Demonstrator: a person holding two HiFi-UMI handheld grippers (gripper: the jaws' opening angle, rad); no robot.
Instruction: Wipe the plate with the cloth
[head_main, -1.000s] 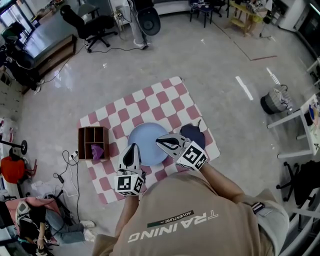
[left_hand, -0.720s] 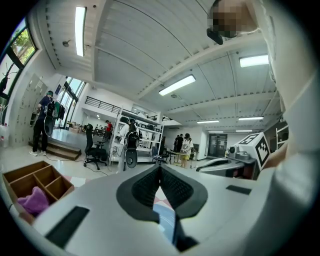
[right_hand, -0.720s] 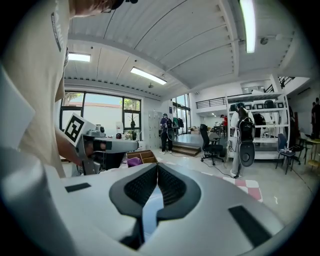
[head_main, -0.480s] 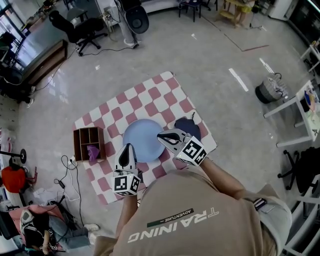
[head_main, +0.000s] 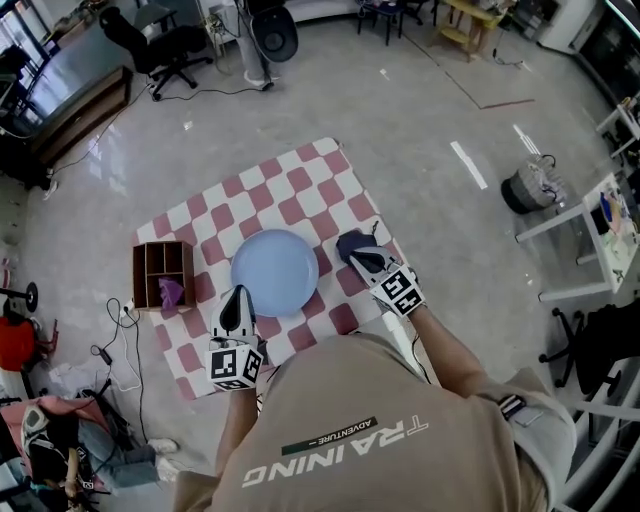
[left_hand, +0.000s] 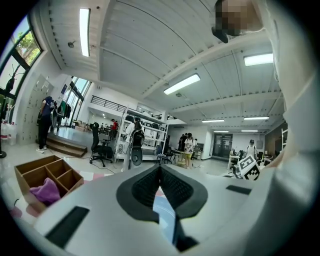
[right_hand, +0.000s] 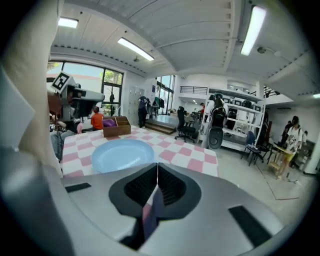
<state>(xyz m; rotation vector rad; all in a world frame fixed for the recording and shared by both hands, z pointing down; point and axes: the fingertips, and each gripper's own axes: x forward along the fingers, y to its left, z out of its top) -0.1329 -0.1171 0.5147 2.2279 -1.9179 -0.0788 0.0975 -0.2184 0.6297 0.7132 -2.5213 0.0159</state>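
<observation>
Head view shows the checkered mat (head_main: 300, 180) with the blue plate (head_main: 273, 271) at its middle, apparently not yet wiped, the dark cloth (head_main: 352, 241) lying just beside it ungrasped under the closed, empty right gripper (head_main: 365, 259), the left gripper (head_main: 237, 298) likewise closed.

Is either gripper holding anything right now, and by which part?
Nothing is held: left gripper and right gripper both have jaws shut and empty. The cloth lies on the mat.
</observation>
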